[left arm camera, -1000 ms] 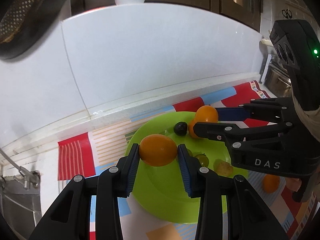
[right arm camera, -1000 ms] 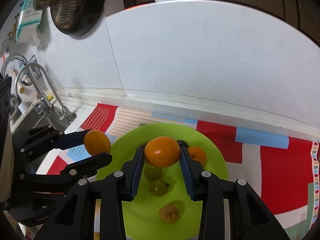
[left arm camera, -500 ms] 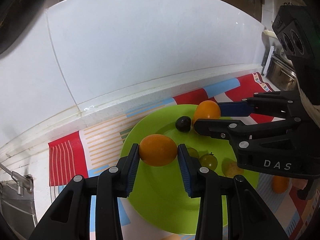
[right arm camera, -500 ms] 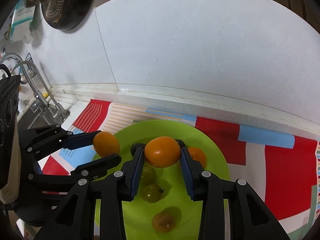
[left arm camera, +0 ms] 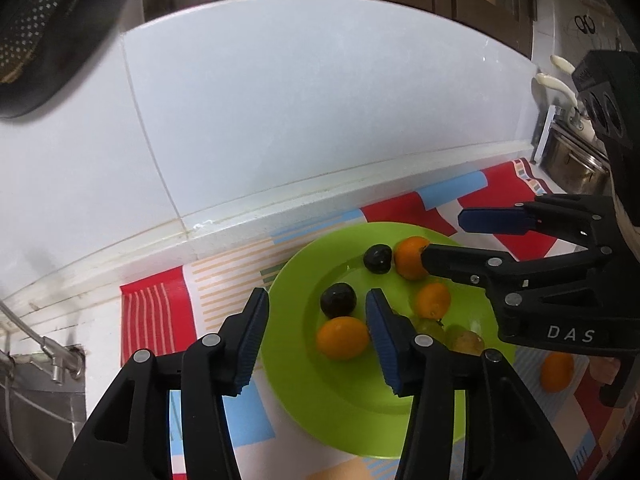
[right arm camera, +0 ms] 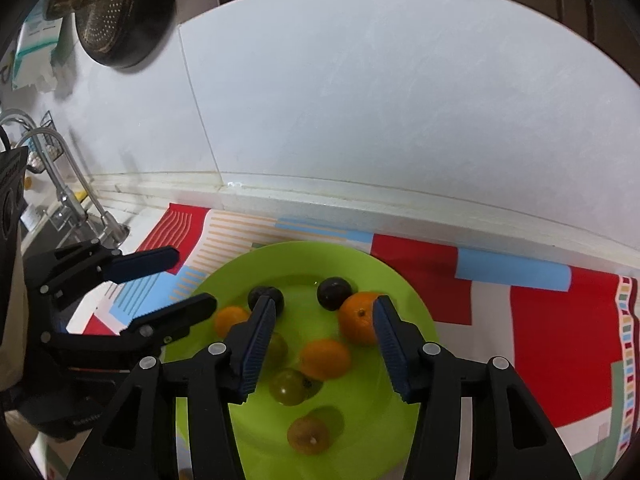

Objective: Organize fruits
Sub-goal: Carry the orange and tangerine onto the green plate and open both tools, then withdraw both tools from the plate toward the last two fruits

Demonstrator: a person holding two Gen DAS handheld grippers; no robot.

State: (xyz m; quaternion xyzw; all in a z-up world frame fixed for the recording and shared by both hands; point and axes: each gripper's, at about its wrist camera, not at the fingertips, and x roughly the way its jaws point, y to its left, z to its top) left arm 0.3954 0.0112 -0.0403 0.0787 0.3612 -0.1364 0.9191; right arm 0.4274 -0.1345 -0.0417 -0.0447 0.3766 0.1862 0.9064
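Blue-ribbed pads are being shown parted on both tools, and nothing is being pinched between them any longer. The jaws of the left gripper (left arm camera: 316, 312) have just been opening, and the small smooth orange fruit (left arm camera: 342, 337) that was being held there half a second ago is now lying loose on the round lime-green plastic plate (left arm camera: 360, 412), below the gap, untouched by either pad. The jaws of the right gripper (right arm camera: 323, 322) have just been opening as well; its own oval orange fruit (right arm camera: 325, 358) is likewise being seen at rest on the plate.

Around these two, a larger orange citrus (right arm camera: 359, 317), two dark round plums (right arm camera: 334, 293), a green grape-like fruit (right arm camera: 289, 386) and a brownish round fruit (right arm camera: 309, 434) are being kept on the same plate. One more small orange fruit (left arm camera: 557, 372) is lying off the plate on the red, blue and white patterned mat (left arm camera: 152, 312).

Two releases are being judged complete; that stray fruit is probably being left as the next pick.
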